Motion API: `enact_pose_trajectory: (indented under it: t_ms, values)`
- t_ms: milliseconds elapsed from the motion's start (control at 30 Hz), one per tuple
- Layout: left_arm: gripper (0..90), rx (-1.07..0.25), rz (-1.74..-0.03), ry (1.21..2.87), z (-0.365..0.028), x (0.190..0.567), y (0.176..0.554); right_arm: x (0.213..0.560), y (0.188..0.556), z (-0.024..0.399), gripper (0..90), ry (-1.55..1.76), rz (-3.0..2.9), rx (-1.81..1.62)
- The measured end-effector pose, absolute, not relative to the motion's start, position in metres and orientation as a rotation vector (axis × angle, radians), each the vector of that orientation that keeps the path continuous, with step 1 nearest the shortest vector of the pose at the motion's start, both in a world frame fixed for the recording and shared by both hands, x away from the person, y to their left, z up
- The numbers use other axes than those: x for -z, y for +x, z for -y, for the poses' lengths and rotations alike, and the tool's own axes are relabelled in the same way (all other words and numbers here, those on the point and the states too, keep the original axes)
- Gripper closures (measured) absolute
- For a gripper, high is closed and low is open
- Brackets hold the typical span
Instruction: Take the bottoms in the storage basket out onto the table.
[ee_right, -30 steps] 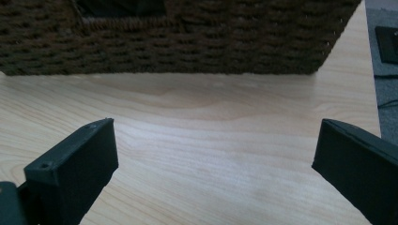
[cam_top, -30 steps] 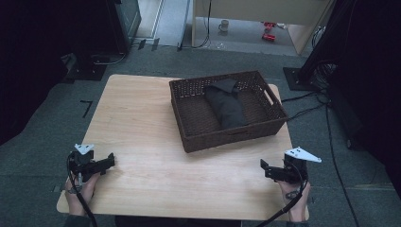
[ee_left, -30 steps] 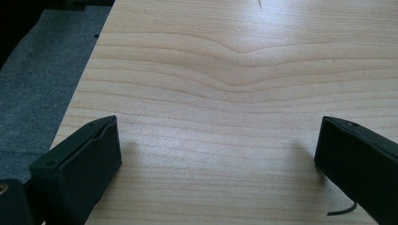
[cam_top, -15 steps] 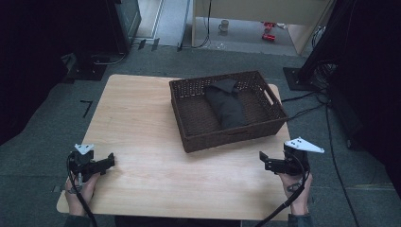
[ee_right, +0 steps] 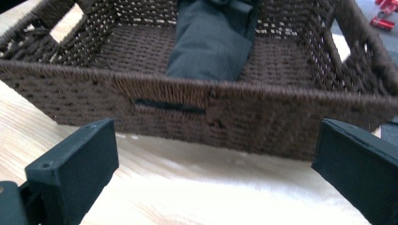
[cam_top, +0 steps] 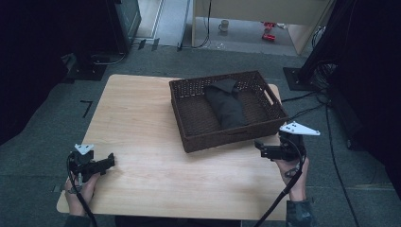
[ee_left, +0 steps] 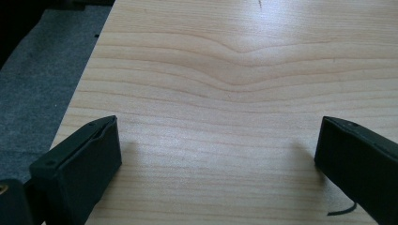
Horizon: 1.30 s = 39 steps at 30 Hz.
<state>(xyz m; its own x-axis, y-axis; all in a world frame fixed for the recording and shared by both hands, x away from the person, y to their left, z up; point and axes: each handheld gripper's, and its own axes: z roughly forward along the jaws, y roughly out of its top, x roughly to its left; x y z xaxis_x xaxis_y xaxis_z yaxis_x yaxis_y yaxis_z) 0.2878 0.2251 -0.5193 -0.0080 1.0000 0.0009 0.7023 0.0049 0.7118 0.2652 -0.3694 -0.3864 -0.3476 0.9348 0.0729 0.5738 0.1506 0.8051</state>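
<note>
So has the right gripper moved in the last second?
Yes. The right gripper has moved up the high view, away from the table's near edge toward the basket.

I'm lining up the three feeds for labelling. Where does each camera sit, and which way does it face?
High view: above the person's side, looking forward and down on the table; forearms, left gripper and right gripper show.
Left gripper view: rides the left gripper, facing bare tabletop between its open jaws.
Right gripper view: rides the right gripper, facing the basket and its dark cloth.
The high and right gripper views share the basket and cloth.
</note>
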Motion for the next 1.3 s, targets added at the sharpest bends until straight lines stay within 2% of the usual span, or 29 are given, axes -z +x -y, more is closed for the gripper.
enact_pose_trajectory:
  t_ms: [1300]
  values:
    - [1.1,-0.740,-1.765,1.750,-0.225,0.519,0.288,0.354,0.372,0.320,0.0,1.409,-2.122,-1.053]
